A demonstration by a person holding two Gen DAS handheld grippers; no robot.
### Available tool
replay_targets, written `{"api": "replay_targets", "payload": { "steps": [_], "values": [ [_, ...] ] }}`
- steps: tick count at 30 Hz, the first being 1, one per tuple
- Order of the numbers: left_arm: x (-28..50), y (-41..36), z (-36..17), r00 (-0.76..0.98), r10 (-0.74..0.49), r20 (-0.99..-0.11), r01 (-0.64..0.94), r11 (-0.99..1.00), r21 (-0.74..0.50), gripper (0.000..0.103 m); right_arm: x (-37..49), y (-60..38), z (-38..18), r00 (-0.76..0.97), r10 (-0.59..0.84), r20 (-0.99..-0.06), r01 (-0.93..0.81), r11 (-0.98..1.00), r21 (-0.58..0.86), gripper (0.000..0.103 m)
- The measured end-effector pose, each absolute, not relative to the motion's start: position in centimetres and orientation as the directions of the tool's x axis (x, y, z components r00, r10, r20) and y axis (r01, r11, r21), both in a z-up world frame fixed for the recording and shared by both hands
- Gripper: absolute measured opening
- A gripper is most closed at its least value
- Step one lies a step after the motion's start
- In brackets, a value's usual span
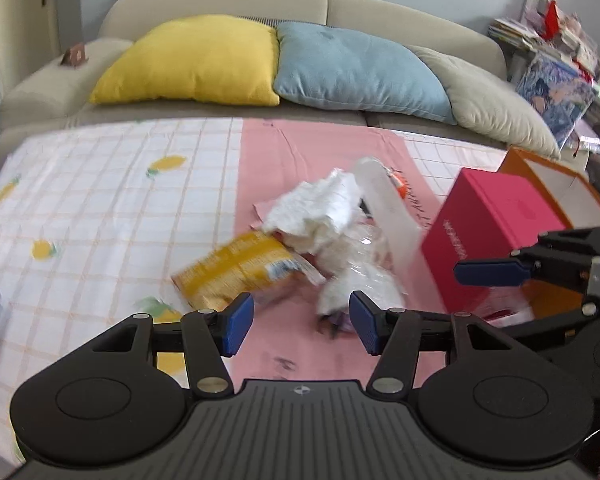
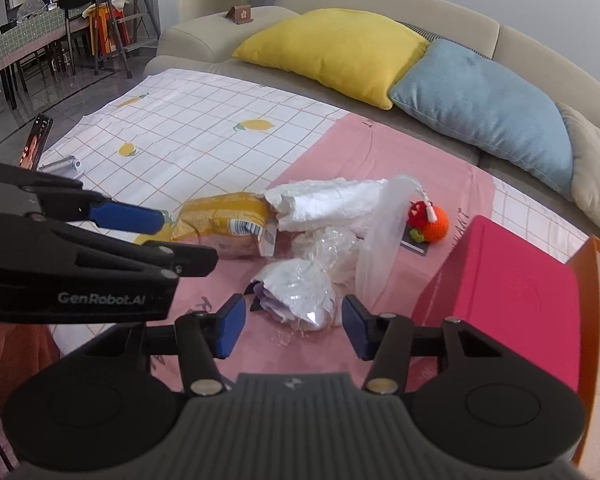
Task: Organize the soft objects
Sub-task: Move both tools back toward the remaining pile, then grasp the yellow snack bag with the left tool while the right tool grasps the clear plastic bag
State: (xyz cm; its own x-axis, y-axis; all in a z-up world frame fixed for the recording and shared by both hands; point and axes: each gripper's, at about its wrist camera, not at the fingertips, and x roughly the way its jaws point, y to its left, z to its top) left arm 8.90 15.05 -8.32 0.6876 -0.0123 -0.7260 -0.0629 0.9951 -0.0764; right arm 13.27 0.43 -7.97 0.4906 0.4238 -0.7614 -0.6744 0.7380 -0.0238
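Observation:
A pile of soft things lies on the pink part of the cloth: a yellow snack bag (image 1: pixel 236 270) (image 2: pixel 224 224), a crumpled white towel (image 1: pixel 320 208) (image 2: pixel 324 200), clear plastic wrap (image 2: pixel 332 244), a white wrapped bundle (image 1: pixel 360 288) (image 2: pixel 300 294), a clear plastic bag (image 1: pixel 392 216) (image 2: pixel 384 232) and an orange knitted toy (image 2: pixel 430 218). My left gripper (image 1: pixel 302 328) is open and empty just before the pile. My right gripper (image 2: pixel 294 328) is open and empty, with the white bundle just beyond its pads.
A pink box (image 1: pixel 496 236) (image 2: pixel 512 296) and an orange box (image 1: pixel 556 184) stand right of the pile. A sofa behind holds yellow (image 1: pixel 196 60), blue (image 1: pixel 352 68) and beige cushions. A phone (image 2: pixel 36 146) on a stand is at the left.

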Motion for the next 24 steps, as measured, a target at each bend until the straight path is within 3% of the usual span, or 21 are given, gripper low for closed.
{"api": "replay_targets", "payload": {
  "steps": [8, 12, 20, 24],
  "values": [
    [11.8, 16.7, -10.3, 0.658, 0.047, -0.751, 0.126, 0.977, 0.172, 0.072, 16.9, 2.6, -10.0, 0.439, 0.412, -0.798, -0.618, 0.783, 0.064, 0.057],
    [13.7, 16.9, -12.0, 0.633, 0.053, -0.773, 0.198, 0.954, 0.227, 0.078, 18.6, 3.2, -10.8, 0.402, 0.417, -0.815, -0.566, 0.813, 0.136, 0.071],
    [15.4, 16.2, -15.7, 0.589, 0.088, -0.803, 0.275, 0.913, 0.302, 0.082, 20.0, 4.0, -13.1, 0.354, 0.398, -0.847, -0.507, 0.842, 0.184, 0.076],
    [15.7, 15.6, -16.6, 0.592, 0.122, -0.797, 0.269, 0.902, 0.338, 0.090, 20.2, 4.3, -13.5, 0.347, 0.392, -0.852, -0.504, 0.844, 0.182, 0.080]
  ]
}}
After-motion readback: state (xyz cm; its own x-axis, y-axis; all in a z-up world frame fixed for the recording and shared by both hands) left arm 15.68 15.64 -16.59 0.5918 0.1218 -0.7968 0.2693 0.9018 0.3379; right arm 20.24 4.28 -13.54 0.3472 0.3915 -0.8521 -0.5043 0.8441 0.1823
